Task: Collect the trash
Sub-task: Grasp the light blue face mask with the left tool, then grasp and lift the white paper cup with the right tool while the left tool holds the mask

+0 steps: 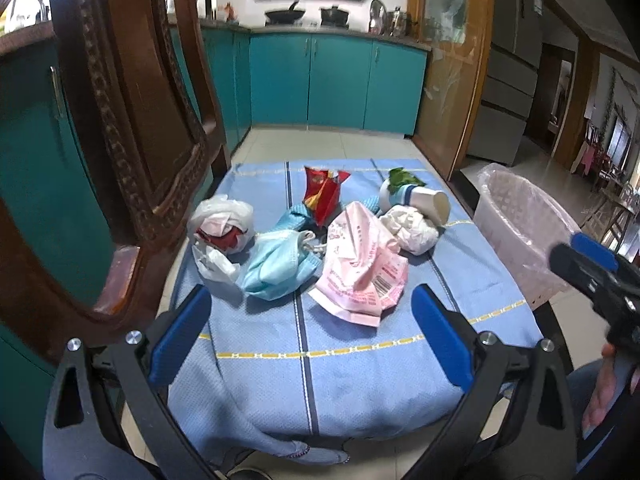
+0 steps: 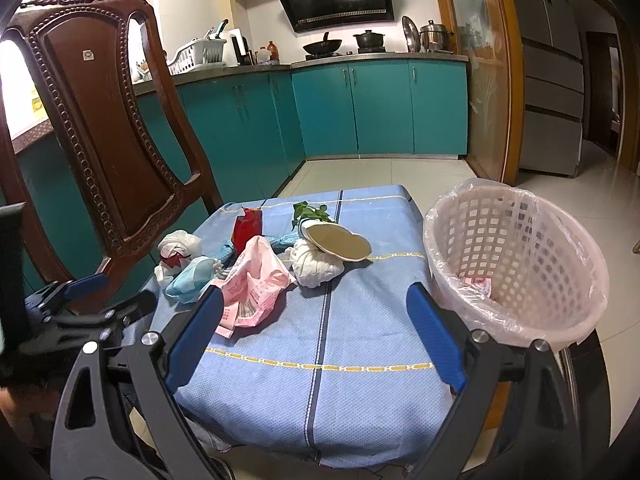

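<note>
**Seven scraps wait on the bench as both grippers hang back, empty**

Seven or so pieces of trash lie clustered on the blue cloth [image 1: 360,360] covering the bench, seen first from the left wrist. The left gripper [image 1: 312,336] hovers short of the pile, its blue fingers [image 1: 180,336] spread wide and holding nothing. Nearest it are a crumpled blue face mask [image 1: 276,268] and a pink printed wrapper [image 1: 360,272], touching one another. Behind them sit a white plastic bag [image 1: 220,228] with something red inside, a red snack packet [image 1: 322,194] standing upright, a wad of white tissue [image 1: 412,230] and a paper cup [image 1: 420,200] on its side with green leaves [image 1: 402,178] at its far end. The right gripper [image 1: 592,268] shows at the frame's right edge, in front of the basket.

From the right wrist, the right gripper [image 2: 316,332] likewise stands fully open and empty over bare cloth, near the front edge. The lined white basket [image 2: 516,264] stands just beside the bench on the right, a scrap of pink already at its bottom. A carved wooden chair [image 2: 100,120] crowds the bench's left side.

Risks, as judged from here: the mask and wrapper overlap, so a pinch on one may drag the other off the bench; the cup could roll if nudged; light tissue may slip from wide fingers; and a loose cloth could bunch under a low approach.
</note>
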The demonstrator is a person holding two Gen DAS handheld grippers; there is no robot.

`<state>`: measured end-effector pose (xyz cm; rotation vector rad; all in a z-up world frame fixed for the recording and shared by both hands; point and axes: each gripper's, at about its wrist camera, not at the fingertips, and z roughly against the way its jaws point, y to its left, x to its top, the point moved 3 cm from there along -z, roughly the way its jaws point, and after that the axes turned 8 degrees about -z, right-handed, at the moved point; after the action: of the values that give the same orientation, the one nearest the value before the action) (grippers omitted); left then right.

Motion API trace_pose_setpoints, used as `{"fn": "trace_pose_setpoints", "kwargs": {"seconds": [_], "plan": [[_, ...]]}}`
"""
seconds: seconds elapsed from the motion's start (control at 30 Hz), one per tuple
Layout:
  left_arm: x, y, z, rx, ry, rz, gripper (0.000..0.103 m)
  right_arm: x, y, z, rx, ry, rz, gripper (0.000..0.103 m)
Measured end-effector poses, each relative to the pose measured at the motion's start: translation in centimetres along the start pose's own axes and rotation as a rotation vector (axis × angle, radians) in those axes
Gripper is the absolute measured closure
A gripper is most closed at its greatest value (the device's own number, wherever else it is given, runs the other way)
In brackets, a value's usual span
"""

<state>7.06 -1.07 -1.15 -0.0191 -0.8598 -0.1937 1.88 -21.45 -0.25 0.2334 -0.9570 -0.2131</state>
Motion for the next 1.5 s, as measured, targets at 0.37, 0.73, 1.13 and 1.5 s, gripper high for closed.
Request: {"fn": "trace_pose_setpoints", "kwargs": {"seconds": [0.37, 0.73, 1.13, 1.5], "plan": [[2.9, 0.7, -9.7, 0.082, 0.243, -0.121, 0.037, -0.4, -0.2, -0.9, 0.008, 0.046, -0.01, 0.013], [3.9, 1.5, -5.1, -0.093, 0.083, -0.001, 0.098, 0.2, 0.1, -3.5, -0.009, 0.103, 0.018, 0.013], [2.4, 3.3, 2.8, -0.076, -0.168, 0.108, 0.098, 2.8, 0.7, -12.0, 0.025, 0.245, -0.002, 0.049], [2.1, 3.3, 2.6, -0.093, -0.138, 0.122, 0.098, 4.1, 0.0, -17.1, 0.069, 0.279, -0.078, 0.094]]}}
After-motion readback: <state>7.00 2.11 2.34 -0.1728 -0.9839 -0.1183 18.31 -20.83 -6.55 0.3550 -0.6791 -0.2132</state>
